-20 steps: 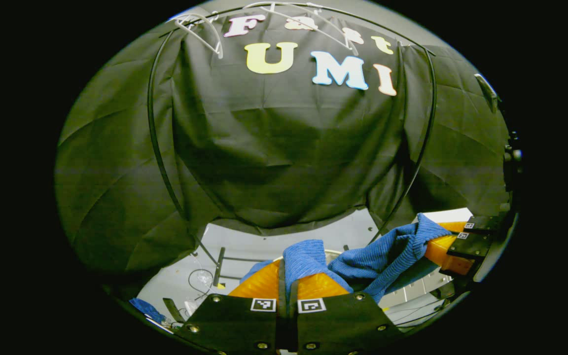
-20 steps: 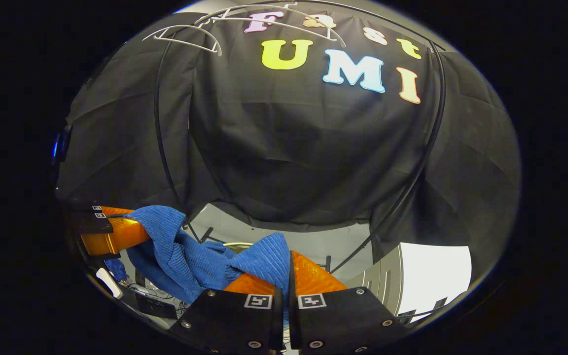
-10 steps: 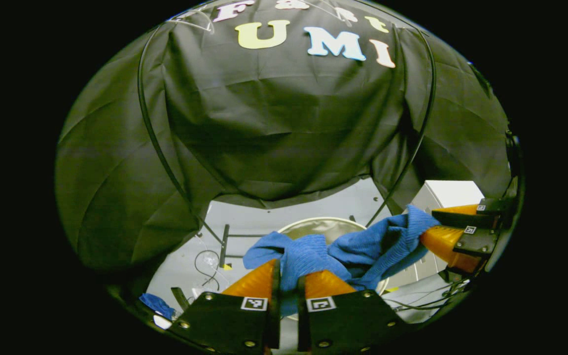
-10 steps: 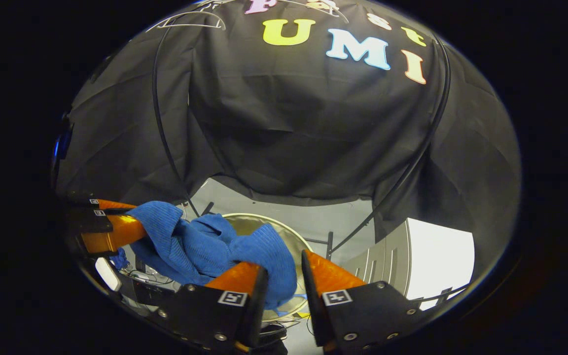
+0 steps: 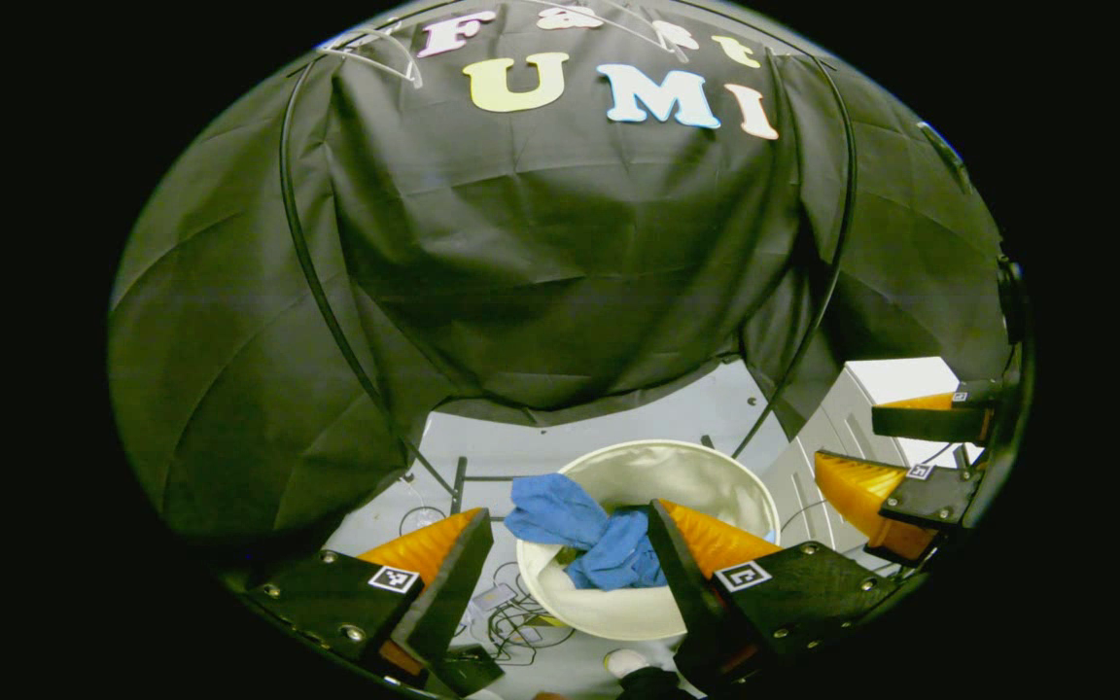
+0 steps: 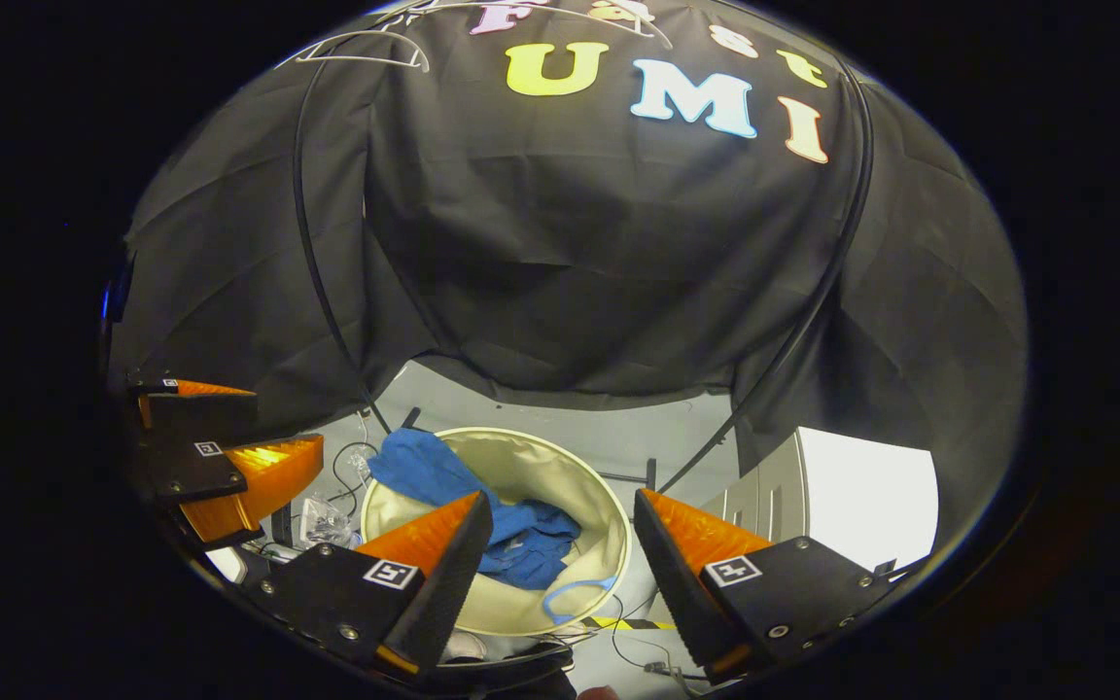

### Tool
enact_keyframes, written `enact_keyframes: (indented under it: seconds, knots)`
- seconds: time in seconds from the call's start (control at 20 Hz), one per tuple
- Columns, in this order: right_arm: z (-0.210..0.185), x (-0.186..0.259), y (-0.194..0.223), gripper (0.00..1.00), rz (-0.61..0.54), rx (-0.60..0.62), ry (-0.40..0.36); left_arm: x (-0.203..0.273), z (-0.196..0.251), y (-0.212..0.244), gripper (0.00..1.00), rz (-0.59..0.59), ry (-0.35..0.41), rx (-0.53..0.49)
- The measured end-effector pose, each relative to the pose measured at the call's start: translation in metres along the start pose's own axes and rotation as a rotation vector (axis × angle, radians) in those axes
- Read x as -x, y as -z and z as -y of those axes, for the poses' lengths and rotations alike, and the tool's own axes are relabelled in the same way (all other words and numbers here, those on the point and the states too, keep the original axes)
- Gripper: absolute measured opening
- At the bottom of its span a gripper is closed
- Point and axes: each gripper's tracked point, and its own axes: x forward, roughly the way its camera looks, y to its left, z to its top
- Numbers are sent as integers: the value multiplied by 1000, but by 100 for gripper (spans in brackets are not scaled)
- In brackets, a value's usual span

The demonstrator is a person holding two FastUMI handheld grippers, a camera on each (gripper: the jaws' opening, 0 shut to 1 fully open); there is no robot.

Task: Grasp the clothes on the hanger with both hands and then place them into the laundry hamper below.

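— Black cloth (image 5: pixel 560 253) hangs behind everything, with grey floor (image 5: pixel 618 418) below it. What differs from half a second ago?

— Back then both sets of tongs were carrying the blue clothes (image 5: pixel 584 535) between them, strung from one to the other above the laundry hamper (image 5: pixel 716 476). Now the garment is free of both and lies in the hamper. In the left gripper view one blue fold drapes over the hamper's near-left rim while the rest is bunched inside against the pale lining.

— And the left tongs (image 5: pixel 560 544)?

— Spread wide, far wider than before, when the fingers were nearly together on the cloth. They hold nothing and hang above the hamper, with the clothes visible through the gap between the fingers. In the right gripper view the left tongs (image 6: pixel 259 457) show at the left edge, also parted and bare.

— The right tongs (image 6: pixel 560 544)?

— Also spread wide and holding nothing. Half a second ago the blue cloth still sat between their fingers; now the clothes (image 6: pixel 511 535) lie below in the hamper (image 6: pixel 579 486), with a sleeve trailing over the far-left rim. In the left gripper view the right tongs (image 5: pixel 895 447) appear at the right edge, fingers apart.

— Anything else?

— White hangers (image 5: pixel 375 49) at the top of the cloth, a white cabinet (image 6: pixel 852 496) at the right, and loose cables (image 5: pixel 511 622) on the floor by the hamper.
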Motion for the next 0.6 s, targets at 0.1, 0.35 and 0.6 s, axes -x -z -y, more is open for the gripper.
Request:
enact_keyframes:
  seconds: [0.1,0.35,0.6]
  knots:
    - [3,10,-8,92,18,-8,10,8,-1,-9,94,22,3,2]
    - [9,36,-41,93,99,-38,38,39,-7,-49,93,129,11,-9]
    - [16,79,-92,94,242,-69,68,84,-11,-117,93,307,18,-26]
